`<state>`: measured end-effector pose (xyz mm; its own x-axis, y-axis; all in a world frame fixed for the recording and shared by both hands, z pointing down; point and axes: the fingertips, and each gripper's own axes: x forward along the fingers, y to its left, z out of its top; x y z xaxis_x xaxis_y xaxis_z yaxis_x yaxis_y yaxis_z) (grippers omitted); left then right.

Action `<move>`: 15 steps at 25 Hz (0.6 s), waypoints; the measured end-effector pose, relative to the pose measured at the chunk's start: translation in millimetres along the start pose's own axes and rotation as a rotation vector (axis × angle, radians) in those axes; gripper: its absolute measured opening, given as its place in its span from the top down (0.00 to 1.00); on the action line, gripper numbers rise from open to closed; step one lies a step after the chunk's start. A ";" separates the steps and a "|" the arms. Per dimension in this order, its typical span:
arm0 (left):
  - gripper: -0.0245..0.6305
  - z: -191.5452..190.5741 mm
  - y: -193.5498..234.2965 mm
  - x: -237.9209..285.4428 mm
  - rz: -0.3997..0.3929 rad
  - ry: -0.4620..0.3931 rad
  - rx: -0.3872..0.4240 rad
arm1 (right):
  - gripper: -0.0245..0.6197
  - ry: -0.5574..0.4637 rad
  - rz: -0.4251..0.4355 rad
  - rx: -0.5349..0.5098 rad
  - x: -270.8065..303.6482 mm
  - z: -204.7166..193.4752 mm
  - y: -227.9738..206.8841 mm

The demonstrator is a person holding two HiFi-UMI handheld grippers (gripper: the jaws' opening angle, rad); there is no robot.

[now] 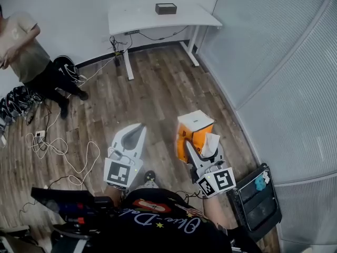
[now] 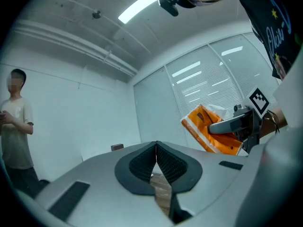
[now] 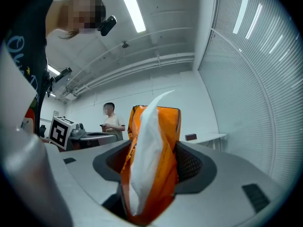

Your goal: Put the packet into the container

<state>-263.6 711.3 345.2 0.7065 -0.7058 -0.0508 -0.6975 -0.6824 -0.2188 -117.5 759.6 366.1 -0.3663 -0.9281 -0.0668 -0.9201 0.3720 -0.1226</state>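
Note:
An orange packet [image 1: 192, 133] with white tissue poking out of its top is held up in the air. My right gripper [image 1: 196, 151] is shut on it, and in the right gripper view the packet [image 3: 151, 169] fills the gap between the jaws of my right gripper [image 3: 151, 148]. A dark open container [image 1: 251, 207] stands on the floor at the lower right, below and right of that gripper. My left gripper [image 1: 138, 128] hovers to the left of the packet, shut and empty; in the left gripper view its pads [image 2: 155, 148] meet, with the packet [image 2: 213, 129] off to the right.
A small blue thing [image 1: 260, 183] lies in the container. A wall of blinds [image 1: 284, 88] runs along the right. At the back stands a white desk [image 1: 160, 19] with a dark box [image 1: 166, 8]. A person [image 1: 23, 46] stands at the left, near cables [image 1: 58, 146] on the wooden floor.

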 end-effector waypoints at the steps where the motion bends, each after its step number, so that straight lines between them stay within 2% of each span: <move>1: 0.95 -1.2 12.9 10.6 -0.003 -0.008 -0.001 | 0.54 -0.001 -0.003 0.000 16.3 0.5 -3.9; 7: 0.95 -14.3 58.3 65.9 -0.032 -0.027 0.028 | 0.54 -0.005 -0.027 0.003 80.0 -2.0 -31.7; 12: 0.95 -32.0 84.0 102.3 -0.034 -0.002 -0.028 | 0.54 0.016 -0.050 0.004 111.7 -5.4 -54.6; 15: 0.95 -40.8 92.2 129.1 -0.033 0.022 -0.033 | 0.54 0.017 -0.045 0.007 131.8 -7.2 -76.8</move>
<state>-241.5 549.5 358.2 0.7267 -0.6866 -0.0226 -0.6777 -0.7111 -0.1874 -96.1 608.6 373.9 -0.3269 -0.9440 -0.0440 -0.9348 0.3299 -0.1317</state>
